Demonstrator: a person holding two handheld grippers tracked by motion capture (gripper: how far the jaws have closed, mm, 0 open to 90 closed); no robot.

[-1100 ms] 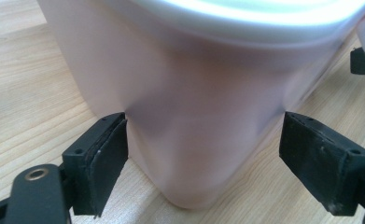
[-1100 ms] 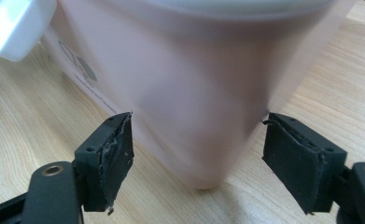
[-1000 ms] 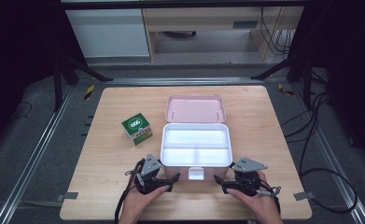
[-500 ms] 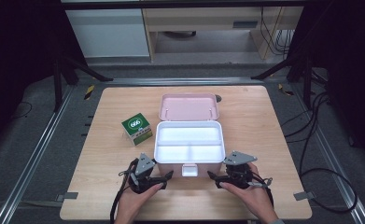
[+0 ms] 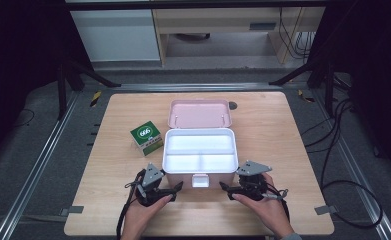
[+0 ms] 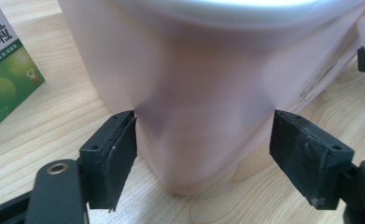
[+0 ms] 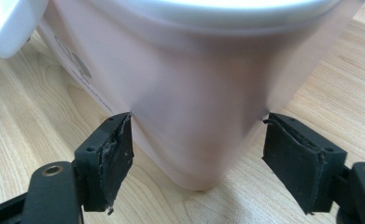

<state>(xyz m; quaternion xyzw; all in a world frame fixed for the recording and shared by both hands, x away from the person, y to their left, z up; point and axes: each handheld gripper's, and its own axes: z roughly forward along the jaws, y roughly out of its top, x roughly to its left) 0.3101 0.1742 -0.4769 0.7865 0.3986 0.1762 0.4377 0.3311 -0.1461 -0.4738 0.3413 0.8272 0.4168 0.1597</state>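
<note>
A pink box (image 5: 183, 178) with a white divided tray (image 5: 199, 150) inside stands mid-table, its lid (image 5: 199, 114) swung open behind it. My left gripper (image 5: 177, 186) straddles the box's near left corner (image 6: 189, 93). Its jaws have just been closing, and both pads (image 6: 117, 154) now touch the corner's walls. My right gripper (image 5: 224, 187) holds the near right corner (image 7: 199, 93) the same way, pads (image 7: 110, 154) against the pink walls. A white latch (image 5: 199, 181) hangs at the front between the two grippers.
A green and white carton (image 5: 146, 138) stands just left of the box, close to my left gripper (image 6: 3, 70). The wooden table (image 5: 108, 200) has bare room at the left, right and far side. Cables run on the floor at the right.
The box has slid a little to the left, and both hands with their grippers have shifted left along with it.
</note>
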